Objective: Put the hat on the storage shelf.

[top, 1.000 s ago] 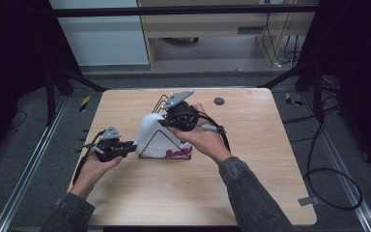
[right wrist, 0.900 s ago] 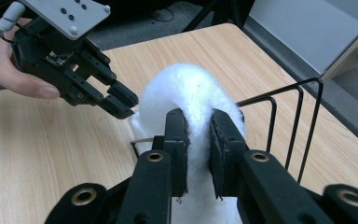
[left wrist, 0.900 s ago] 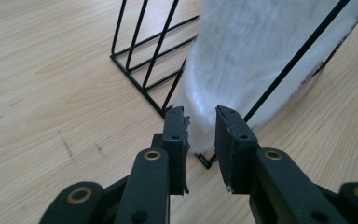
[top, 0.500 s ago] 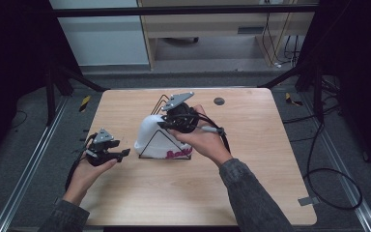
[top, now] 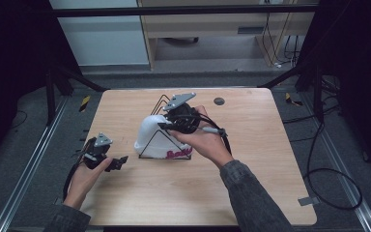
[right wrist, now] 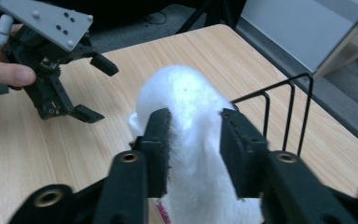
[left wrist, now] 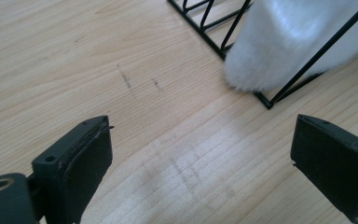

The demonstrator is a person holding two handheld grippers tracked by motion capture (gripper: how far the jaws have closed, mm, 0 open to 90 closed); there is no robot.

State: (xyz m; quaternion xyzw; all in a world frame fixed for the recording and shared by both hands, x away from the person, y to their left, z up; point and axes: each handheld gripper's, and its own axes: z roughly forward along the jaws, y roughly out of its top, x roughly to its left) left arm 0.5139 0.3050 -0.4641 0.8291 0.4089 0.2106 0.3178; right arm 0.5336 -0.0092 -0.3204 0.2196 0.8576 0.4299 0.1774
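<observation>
A person is working two handheld grippers over a wooden table, with one white fleecy cloth draped over one black wire rack at the centre of the high view. The right gripper is sitting just right of centre in that frame, its two jaws pinching the cloth near its top. In the right gripper view the cloth is rising up the middle of the frame between the two black pads, its long axis running from the bottom edge up and away from the camera, with two upright loops of the rack showing at the right.

The left gripper is resting low at the left of the high view, well apart from the rack, its jaws spread wide and holding nothing. In the left gripper view the cloth's lower end and the rack's corner are lying ahead in the upper right of the frame, beyond the open jaws, with bare tabletop between. The right hand is plainly the nearer one, already on the cloth; the left would have to travel rightward across the frame to reach it.

Counted: two grippers, one cloth, one rack, and one small dark disc lying on the table at the upper centre.
</observation>
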